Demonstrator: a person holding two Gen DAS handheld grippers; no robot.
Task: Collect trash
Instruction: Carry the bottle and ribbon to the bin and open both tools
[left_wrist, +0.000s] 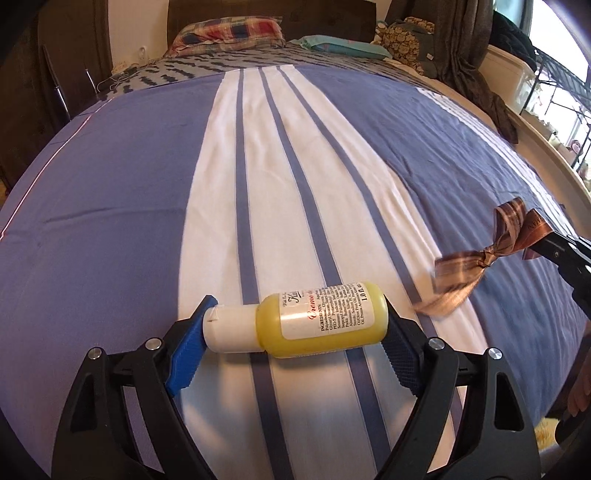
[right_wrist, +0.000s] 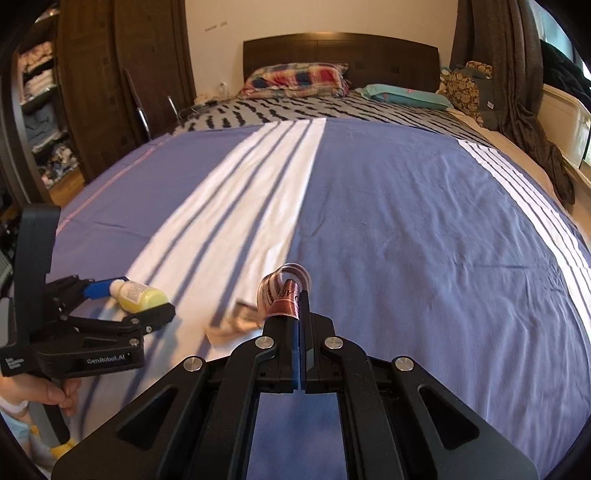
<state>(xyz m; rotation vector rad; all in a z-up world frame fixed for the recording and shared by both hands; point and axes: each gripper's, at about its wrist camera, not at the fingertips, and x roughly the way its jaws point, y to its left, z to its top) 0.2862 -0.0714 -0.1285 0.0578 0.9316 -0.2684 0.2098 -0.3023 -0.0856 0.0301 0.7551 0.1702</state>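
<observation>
My left gripper (left_wrist: 295, 321) is shut on a small yellow lotion bottle (left_wrist: 317, 319) with a white cap, held sideways between the blue pads just above the bed. It also shows in the right wrist view (right_wrist: 140, 297). My right gripper (right_wrist: 299, 295) is shut on a brown striped ribbon bow (right_wrist: 282, 295), lifted above the bedspread, its loose tail blurred. The ribbon bow (left_wrist: 480, 258) shows in the left wrist view at the right, with the right gripper's black fingers (left_wrist: 561, 251) holding one end.
A bed with a blue bedspread with white stripes (right_wrist: 406, 221) fills both views. Pillows (right_wrist: 295, 79) and a dark headboard (right_wrist: 340, 55) lie at the far end. A wardrobe with shelves (right_wrist: 92, 92) stands left; a curtain (right_wrist: 517, 92) and window are right.
</observation>
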